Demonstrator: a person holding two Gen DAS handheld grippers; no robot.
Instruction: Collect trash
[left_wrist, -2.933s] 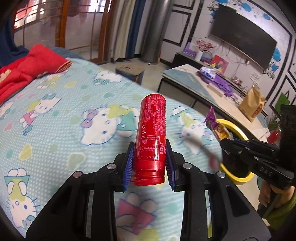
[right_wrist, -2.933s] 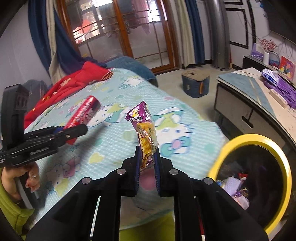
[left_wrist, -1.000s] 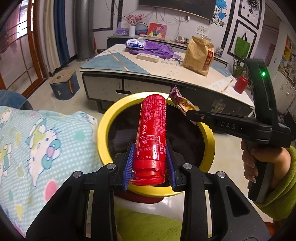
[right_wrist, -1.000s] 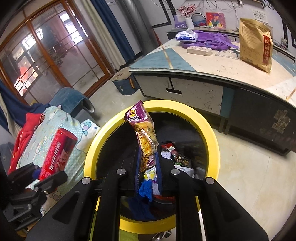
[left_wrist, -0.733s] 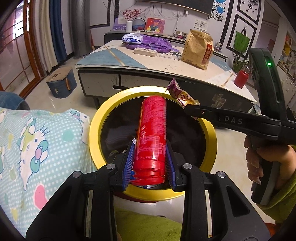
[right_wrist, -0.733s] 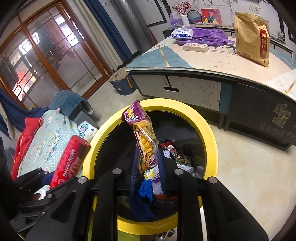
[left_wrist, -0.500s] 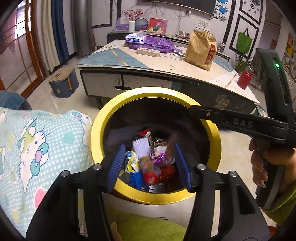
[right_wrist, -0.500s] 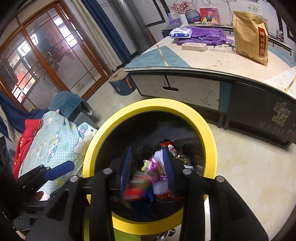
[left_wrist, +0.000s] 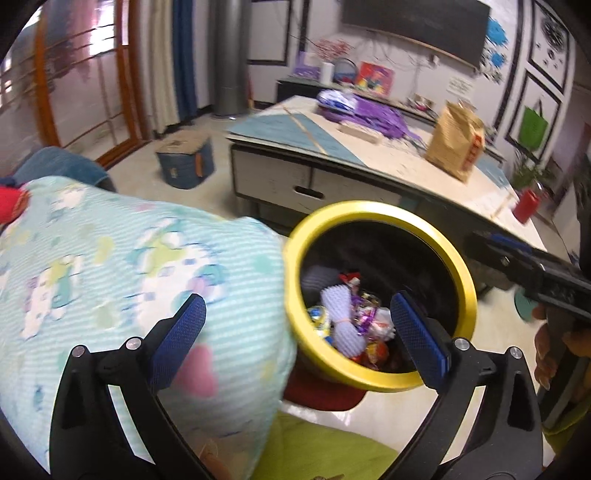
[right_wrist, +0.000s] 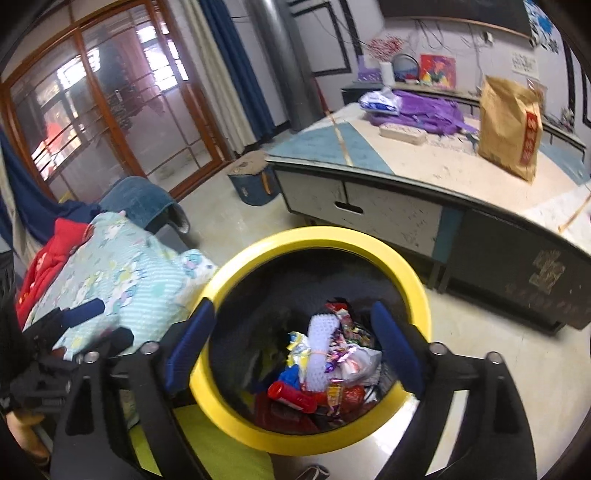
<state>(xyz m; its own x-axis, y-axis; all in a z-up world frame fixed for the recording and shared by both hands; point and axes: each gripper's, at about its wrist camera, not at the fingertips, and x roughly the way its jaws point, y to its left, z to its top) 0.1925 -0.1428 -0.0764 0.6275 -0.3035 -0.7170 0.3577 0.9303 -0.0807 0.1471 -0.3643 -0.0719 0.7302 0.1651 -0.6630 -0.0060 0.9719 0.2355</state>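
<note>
Pale tiled floor (right_wrist: 480, 369). A low table (right_wrist: 424, 173) with a cream and blue top stands behind the bin (right_wrist: 229, 413); on it a brown paper bag (right_wrist: 511, 122), purple cloth (right_wrist: 428, 114), a flat pale box (right_wrist: 402, 134). A small blue box (right_wrist: 249, 184) sits on the floor beside the table. Wood-framed glass doors (right_wrist: 92, 122) at left, blue curtains (right_wrist: 240, 85), a grey column (right_wrist: 284, 62), a dark screen (left_wrist: 413, 26) on the far wall. A mint cartoon-print blanket (left_wrist: 110, 266) lies just beside the bin, touching its yellow rim, with red cloth (right_wrist: 51, 254) at its far end.

Left gripper (left_wrist: 297, 334) and right gripper (right_wrist: 291, 345) both stand wide apart with nothing between the pads; both have just been opening. The left hangs over the blanket edge and bin rim, the right over the bin mouth.

The trash is in the bin: the red can (right_wrist: 291, 397) lies on the pile near the front, among wrappers (right_wrist: 343, 354) and a white ridged piece (right_wrist: 321, 332).

Hard to make out: both views are motion-blurred, so the blanket print and wrappers smear. The bin's dark wall hides the lower pile. In the left view the can cannot be picked out, and the right gripper is cut off at the frame edge, with part of a hand (left_wrist: 546, 354) behind it. Something lime green (left_wrist: 325, 446) below the bin is cut off.
</note>
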